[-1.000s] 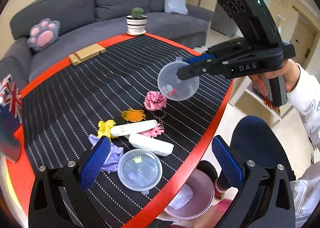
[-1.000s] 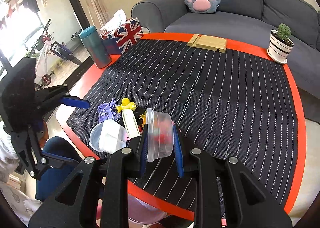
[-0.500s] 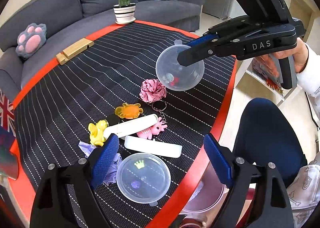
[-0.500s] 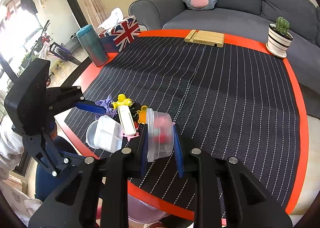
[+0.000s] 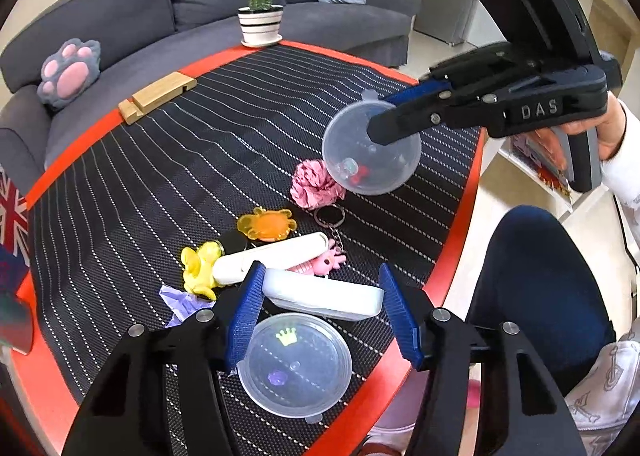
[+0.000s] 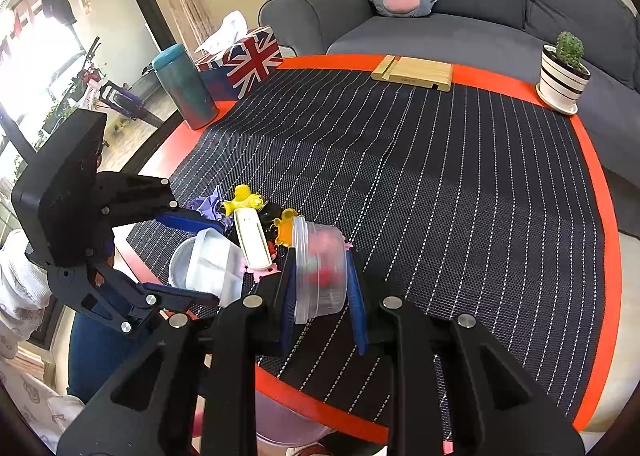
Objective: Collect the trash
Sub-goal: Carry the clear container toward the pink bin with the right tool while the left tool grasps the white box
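Pickup step: left tool (image 5: 320, 310), jaws closing around the white tray (image 5: 324, 293) lying between them on the worktop (image 5: 160, 160), next needs firm contact; right tool (image 6: 320, 296) clenches a clear cup (image 6: 320, 272).

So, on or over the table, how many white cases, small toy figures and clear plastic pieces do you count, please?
White cases: 2, upper white case, lower white case
Small toy figures: 3, orange figure, yellow figure, pink figure
Clear plastic pieces: 2, lid on the mat, tub in the right claw
Total: 7
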Demonstrator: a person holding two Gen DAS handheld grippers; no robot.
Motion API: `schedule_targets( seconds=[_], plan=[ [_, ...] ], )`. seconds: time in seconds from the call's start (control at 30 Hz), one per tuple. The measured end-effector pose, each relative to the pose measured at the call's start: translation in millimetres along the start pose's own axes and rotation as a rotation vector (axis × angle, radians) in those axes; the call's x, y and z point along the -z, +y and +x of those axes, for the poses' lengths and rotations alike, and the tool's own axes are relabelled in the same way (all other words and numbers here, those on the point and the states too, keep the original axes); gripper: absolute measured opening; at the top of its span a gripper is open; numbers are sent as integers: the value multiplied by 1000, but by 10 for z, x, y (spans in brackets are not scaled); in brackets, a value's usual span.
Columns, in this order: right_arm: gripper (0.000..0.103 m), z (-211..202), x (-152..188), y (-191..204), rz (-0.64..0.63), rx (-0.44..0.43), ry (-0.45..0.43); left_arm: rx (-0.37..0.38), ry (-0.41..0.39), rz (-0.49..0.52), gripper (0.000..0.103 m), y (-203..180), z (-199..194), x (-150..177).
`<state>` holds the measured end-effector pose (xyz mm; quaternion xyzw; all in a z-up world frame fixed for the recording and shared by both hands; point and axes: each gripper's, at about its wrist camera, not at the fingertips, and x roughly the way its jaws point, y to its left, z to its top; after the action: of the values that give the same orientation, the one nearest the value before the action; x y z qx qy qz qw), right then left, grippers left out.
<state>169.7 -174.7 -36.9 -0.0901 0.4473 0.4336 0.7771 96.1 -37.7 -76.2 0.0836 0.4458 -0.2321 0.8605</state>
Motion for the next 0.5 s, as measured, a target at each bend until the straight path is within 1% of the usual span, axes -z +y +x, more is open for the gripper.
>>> schedule_targets(
  seconds=[0.27, 0.5],
  plan=[
    [23, -128, 26, 57, -5, 4, -23, -9, -63, -53, 57, -27, -196, -49],
    [23, -395, 136, 232, -18, 3, -63, -29, -114, -91, 57, -152, -456, -52]
  ],
)
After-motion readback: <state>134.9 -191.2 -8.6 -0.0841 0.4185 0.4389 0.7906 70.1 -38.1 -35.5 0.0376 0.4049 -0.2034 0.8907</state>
